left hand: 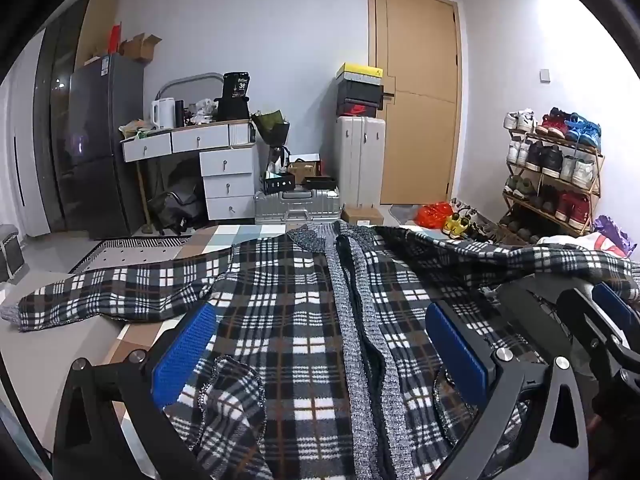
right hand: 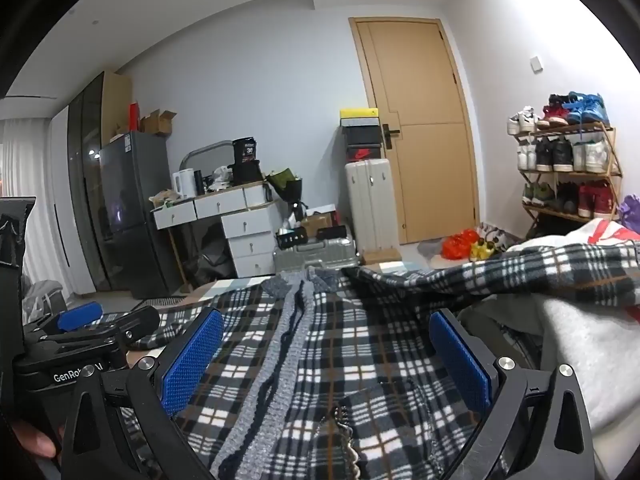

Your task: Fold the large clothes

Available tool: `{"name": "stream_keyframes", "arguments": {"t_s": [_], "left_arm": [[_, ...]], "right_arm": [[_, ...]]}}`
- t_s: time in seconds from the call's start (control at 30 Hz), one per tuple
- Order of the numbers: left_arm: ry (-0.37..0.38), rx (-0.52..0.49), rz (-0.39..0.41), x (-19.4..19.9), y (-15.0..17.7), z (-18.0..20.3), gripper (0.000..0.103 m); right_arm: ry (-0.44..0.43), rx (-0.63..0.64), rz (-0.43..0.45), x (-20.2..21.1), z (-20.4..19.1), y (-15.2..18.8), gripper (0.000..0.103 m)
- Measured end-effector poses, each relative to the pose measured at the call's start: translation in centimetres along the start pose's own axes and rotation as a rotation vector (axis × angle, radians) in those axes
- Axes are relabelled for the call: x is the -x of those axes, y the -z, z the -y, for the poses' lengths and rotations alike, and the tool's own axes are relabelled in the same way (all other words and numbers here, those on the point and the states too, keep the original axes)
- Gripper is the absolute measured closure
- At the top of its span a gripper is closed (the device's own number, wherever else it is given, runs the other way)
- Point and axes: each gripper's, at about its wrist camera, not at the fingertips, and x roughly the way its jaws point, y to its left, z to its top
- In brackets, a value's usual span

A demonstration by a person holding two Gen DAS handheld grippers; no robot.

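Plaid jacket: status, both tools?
Left tool open, empty. Right tool open, empty. Plaid jacket spread flat, front up, sleeves out, unfolded. White garment piled under its right sleeve.

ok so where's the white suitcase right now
The white suitcase stands upright against the far wall just left of the wooden door, in both wrist views, with shoe boxes stacked on top and a silver case lying at its left.

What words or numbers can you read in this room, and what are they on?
"GenRob", the rest hidden: on the left gripper body.
"38": on the black bag on the desk.
Red swoosh logo, no words: on a shoebox.
Fridge sticker: too small to read.
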Motion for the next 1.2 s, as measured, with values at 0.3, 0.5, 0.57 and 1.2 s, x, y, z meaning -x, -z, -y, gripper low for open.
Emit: {"name": "stream_keyframes", "arguments": {"t_s": [0.3, 0.5, 0.57, 1.2], "left_arm": [[0.008, 0.007, -0.017, -0.13, 0.21, 0.10, 0.001], [0.006, -0.003, -0.015, -0.12, 0.25, 0.16, 0.001], [0.006, -0.002, -0.016, -0.12, 0.20, 0.17, 0.001], [0.002, -0.013, -0.020, -0.20, 0.29, 0.27, 0.001]], "right_arm": [[-0.002, 0.002, -0.008, 0.03, 0.03, -0.29, 0.000], [0.001, 0.001, -0.009, 0.06, -0.01, -0.22, 0.000], [0.001, 0.001, -0.006, 0.08, 0.01, -0.21, 0.000], [-0.002, 0.001, -0.007, 0.00, 0.10, -0.13, 0.000]]}}
